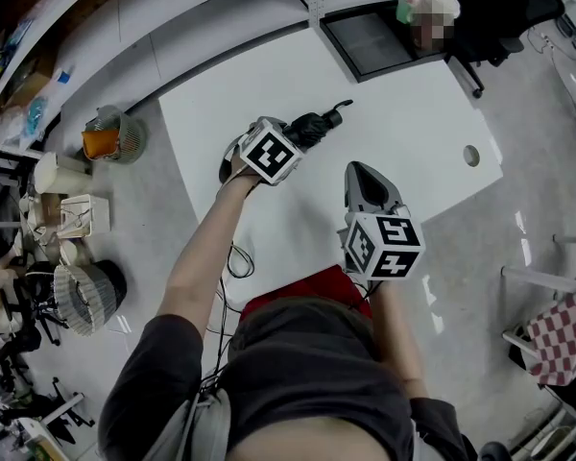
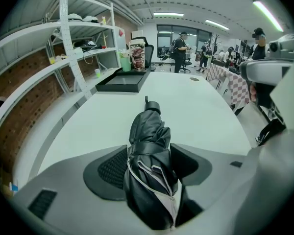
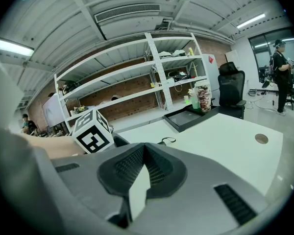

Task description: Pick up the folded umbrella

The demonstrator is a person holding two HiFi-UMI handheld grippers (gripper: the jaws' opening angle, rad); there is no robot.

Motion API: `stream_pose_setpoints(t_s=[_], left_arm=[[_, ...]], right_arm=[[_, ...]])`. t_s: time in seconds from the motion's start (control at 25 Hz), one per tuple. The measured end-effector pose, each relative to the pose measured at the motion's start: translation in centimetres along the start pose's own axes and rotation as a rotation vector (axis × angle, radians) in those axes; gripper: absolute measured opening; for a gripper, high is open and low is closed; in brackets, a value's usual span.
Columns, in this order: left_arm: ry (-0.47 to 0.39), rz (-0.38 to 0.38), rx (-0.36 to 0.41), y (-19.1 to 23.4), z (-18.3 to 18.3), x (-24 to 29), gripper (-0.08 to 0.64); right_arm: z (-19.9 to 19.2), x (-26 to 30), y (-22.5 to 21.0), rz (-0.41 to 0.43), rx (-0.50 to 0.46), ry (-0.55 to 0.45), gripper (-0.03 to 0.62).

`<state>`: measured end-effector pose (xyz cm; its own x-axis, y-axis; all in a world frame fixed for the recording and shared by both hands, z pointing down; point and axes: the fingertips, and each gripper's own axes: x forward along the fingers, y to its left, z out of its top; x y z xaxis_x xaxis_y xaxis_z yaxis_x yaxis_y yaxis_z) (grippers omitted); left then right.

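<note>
In the head view, the left gripper (image 1: 300,134) is held out over the near-left part of the white table (image 1: 422,113). The folded umbrella (image 1: 319,125), black, runs from between its jaws toward the far right, and its wrist strap (image 1: 343,106) curls at the far end. The right gripper (image 1: 362,175) hangs just right of it and nearer the person, apart from the umbrella, over the table's near edge. A black tray (image 1: 370,41) lies at the table's far edge. In the left gripper view, the two dark ribbed pads (image 2: 112,168) press the umbrella's bundled canopy from both sides. The umbrella points away along the table toward the tray, where a printed cup (image 2: 136,55) and a green cup (image 2: 125,62) stand. Whether the umbrella's far end touches the tabletop cannot be told. Shelving (image 2: 63,48) lines the left side, and people stand far off in the room. In the right gripper view, the right gripper's jaws meet at their tips with nothing between them, and a sliver of white table shows through the gap lower down. The left gripper's marker cube (image 3: 93,133) sits to the left, and an office chair (image 3: 230,89) stands at the table's far end.
</note>
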<state>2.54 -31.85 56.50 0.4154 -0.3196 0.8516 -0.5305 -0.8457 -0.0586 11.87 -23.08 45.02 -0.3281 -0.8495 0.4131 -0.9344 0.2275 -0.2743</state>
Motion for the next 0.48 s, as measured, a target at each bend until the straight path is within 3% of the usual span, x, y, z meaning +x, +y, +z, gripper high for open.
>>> stream_pose_setpoints(t_s=[0.28, 0.48], left_arm=[[0.020, 0.002, 0.058, 0.1, 0.0, 0.9, 0.273], [0.069, -0.034, 0.033, 0.1, -0.7, 1.5, 0.273]], right_arm=[[-0.1, 0.5, -0.7, 0.004, 0.003, 0.011, 0.018], [-0.2, 1.0, -1.1, 0.010, 0.006, 0.020, 0.018]])
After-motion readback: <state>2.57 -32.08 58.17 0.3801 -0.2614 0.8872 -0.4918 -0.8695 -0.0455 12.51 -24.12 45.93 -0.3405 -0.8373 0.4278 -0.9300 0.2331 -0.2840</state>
